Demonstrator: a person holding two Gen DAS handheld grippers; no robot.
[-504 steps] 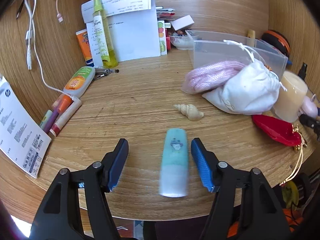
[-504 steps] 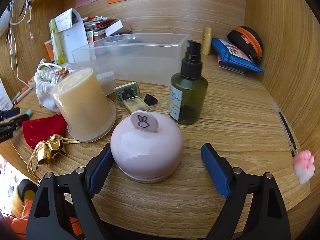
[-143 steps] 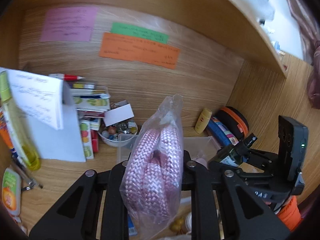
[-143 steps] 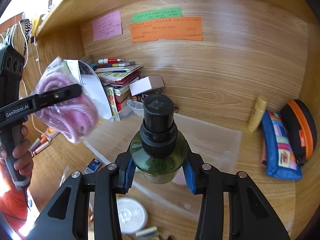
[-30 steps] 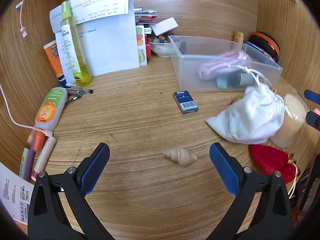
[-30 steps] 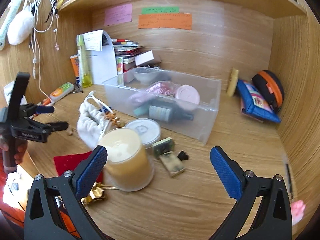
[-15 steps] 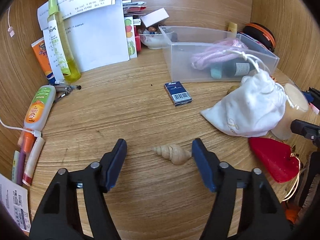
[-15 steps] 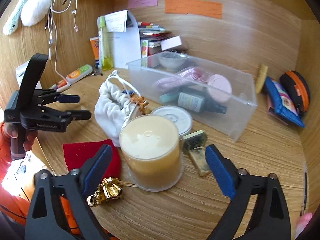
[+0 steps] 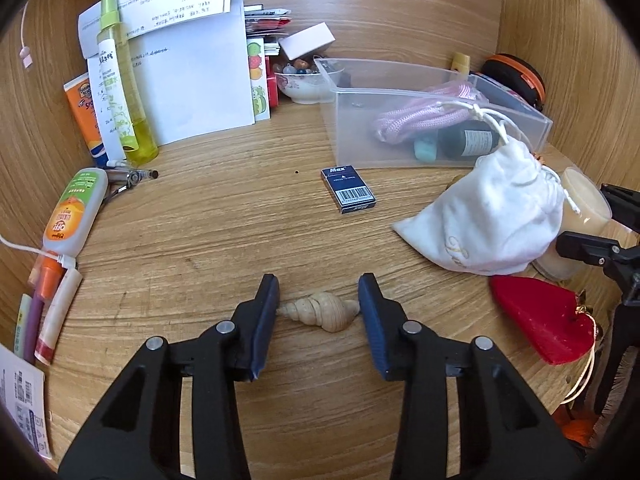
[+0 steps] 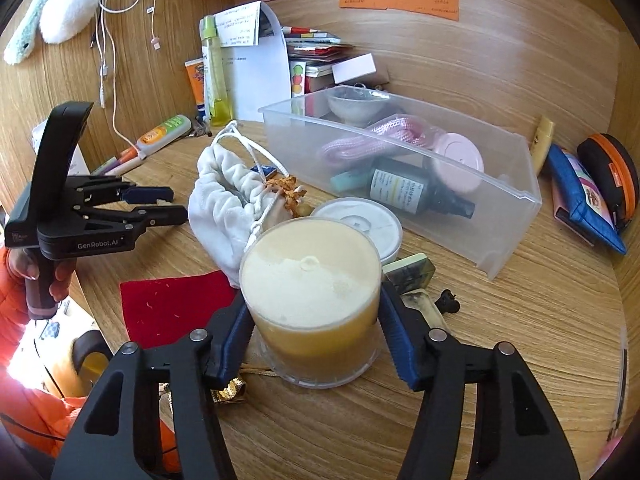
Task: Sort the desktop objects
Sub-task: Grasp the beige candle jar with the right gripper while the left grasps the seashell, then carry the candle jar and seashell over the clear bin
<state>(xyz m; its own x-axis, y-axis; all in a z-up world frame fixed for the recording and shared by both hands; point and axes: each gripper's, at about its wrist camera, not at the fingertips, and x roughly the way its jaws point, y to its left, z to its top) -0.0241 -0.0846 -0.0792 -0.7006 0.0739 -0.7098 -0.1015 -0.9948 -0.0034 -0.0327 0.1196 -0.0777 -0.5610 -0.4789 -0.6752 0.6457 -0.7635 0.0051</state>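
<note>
Both claws narrowed: L claw (image 9: pixel 319 312) closing round shell (image 9: pixel 319 311), R claw (image 10: pixel 316 332) round candle jar (image 10: pixel 313 300), contact unclear.

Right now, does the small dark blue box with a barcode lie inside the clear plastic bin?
No, the dark blue box lies on the wooden desk in front of the bin.

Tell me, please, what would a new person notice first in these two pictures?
Probably the big cream candle in its clear jar, filling the middle of the right wrist view, with the right gripper closing around it. Next, the small seashell on the wooden desk, between the closing fingers of the left gripper. Behind stands the clear plastic bin.
</note>
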